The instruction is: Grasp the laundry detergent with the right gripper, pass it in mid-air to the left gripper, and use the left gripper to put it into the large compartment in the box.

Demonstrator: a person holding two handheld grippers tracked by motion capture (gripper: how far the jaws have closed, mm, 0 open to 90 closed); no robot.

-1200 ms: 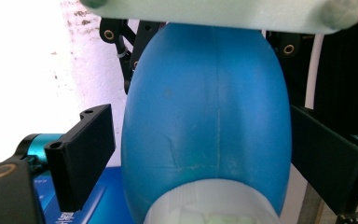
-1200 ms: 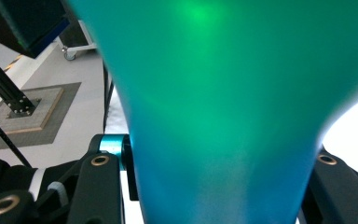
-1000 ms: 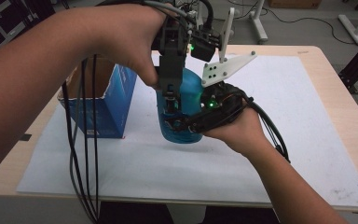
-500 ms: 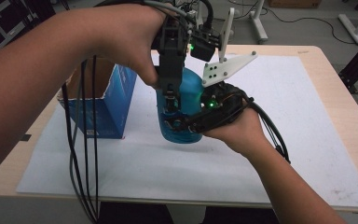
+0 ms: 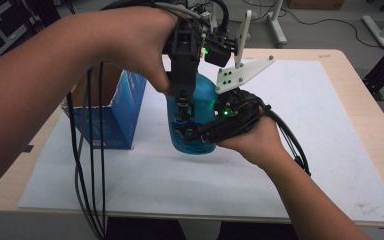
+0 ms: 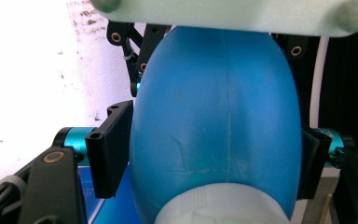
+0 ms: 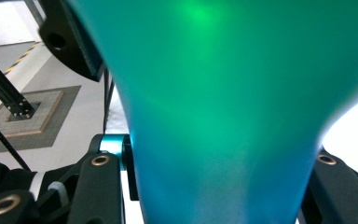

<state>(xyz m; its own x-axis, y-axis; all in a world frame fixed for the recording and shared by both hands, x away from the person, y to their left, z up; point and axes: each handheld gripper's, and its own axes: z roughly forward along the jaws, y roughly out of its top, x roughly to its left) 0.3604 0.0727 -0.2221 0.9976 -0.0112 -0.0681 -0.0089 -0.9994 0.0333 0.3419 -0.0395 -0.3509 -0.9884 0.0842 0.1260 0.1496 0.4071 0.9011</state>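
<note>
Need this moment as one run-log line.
left gripper: shut on blue bottle | right gripper: shut on blue bottle | bottle: upright on white sheet | blue box: open, beside

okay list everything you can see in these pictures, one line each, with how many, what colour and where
bottle: one, blue with a white band near one end, middle of the table, clamped by both grippers
box: one, blue, open top, left of the bottle on the sheet
sheet: one, white, covers most of the table
table: one, light wood
frames: dark metal, on the floor beyond the table
left gripper: one, black, comes down on the bottle from above
right gripper: one, black with a green light, grips the bottle low from the right
cables: black, hang from the left gripper
hands: two, one on each gripper
</note>
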